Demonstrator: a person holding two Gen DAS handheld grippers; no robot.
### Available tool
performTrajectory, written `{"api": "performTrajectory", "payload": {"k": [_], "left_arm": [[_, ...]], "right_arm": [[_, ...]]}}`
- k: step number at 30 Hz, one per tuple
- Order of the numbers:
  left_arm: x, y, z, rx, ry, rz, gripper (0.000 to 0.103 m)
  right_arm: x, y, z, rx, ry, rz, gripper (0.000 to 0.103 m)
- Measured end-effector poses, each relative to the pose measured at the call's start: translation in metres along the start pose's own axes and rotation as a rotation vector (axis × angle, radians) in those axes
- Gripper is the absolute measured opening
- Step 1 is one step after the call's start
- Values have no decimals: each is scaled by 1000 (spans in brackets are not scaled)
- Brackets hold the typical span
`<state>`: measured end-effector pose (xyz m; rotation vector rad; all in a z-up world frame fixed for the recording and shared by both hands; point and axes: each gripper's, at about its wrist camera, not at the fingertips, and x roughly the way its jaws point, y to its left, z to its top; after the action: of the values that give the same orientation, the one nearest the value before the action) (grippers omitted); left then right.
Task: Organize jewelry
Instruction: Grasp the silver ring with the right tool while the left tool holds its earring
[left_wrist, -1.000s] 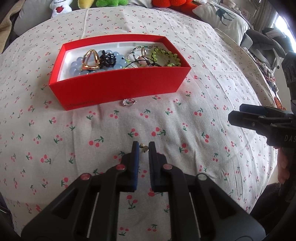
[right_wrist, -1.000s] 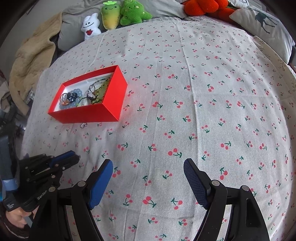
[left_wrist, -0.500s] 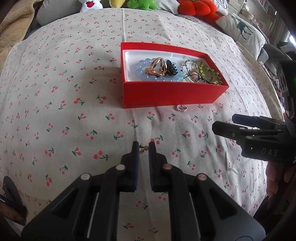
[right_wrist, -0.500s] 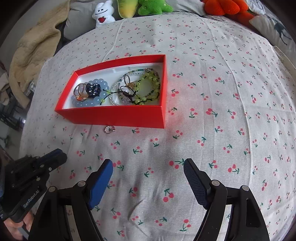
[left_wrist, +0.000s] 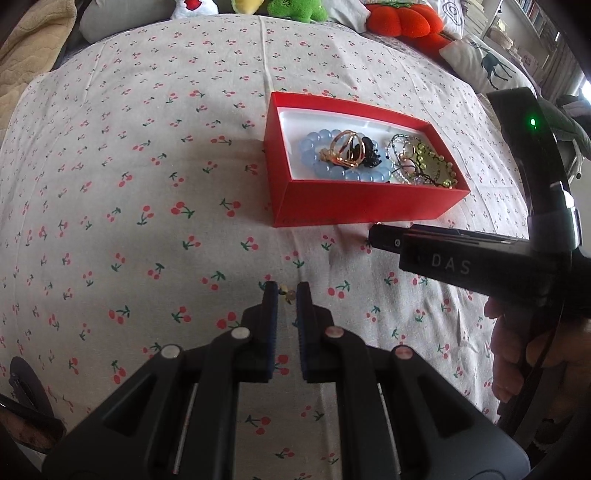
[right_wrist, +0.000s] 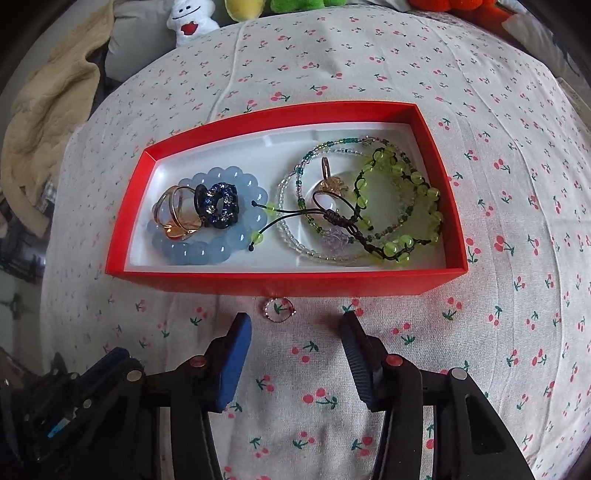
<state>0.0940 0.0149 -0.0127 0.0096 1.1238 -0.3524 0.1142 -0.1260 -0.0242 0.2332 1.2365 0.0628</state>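
A red box (left_wrist: 365, 206) (right_wrist: 280, 282) on the cherry-print cloth holds a blue bead bracelet (right_wrist: 236, 236), gold rings (right_wrist: 173, 218), a dark jewelled ring (right_wrist: 218, 203), a green bead bracelet (right_wrist: 406, 206) and clear bead strands. A small beaded ring (right_wrist: 279, 309) lies on the cloth just in front of the box. My right gripper (right_wrist: 295, 325) is open, its tips either side of that ring and slightly short of it. My left gripper (left_wrist: 284, 293) is shut on a tiny earring (left_wrist: 287, 292), held above the cloth, left of the right gripper body (left_wrist: 461, 258).
Plush toys (left_wrist: 288, 7) (right_wrist: 192, 20) and pillows (left_wrist: 484, 62) line the far edge of the bed. A beige blanket (right_wrist: 44, 107) is bunched at the left. The cloth (left_wrist: 129, 184) spreads wide to the left of the box.
My right gripper has moved in toward the box and now brackets the small beaded ring. My left gripper has swung left, still pinching the earring.
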Motion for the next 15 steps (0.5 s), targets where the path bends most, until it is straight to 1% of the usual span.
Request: {"api": "performTrajectory", "payload": {"k": [2, 5, 9, 11, 15], "left_arm": [[1, 1, 0, -2, 1, 1, 11], [1, 2, 0, -5, 1, 3, 11], [3, 3, -1, -12, 4, 7, 11], [4, 3, -1, -15, 7, 9, 11], [5, 1, -1, -15, 6, 8, 11]], "right_arm": [[2, 5, 2, 0, -8, -15, 45], [5, 12, 4, -6, -18, -44, 41], [9, 19, 5, -29, -28, -101, 33], [10, 21, 6, -45, -33, -112, 20], [10, 19, 8, -59, -33, -89, 19]]}}
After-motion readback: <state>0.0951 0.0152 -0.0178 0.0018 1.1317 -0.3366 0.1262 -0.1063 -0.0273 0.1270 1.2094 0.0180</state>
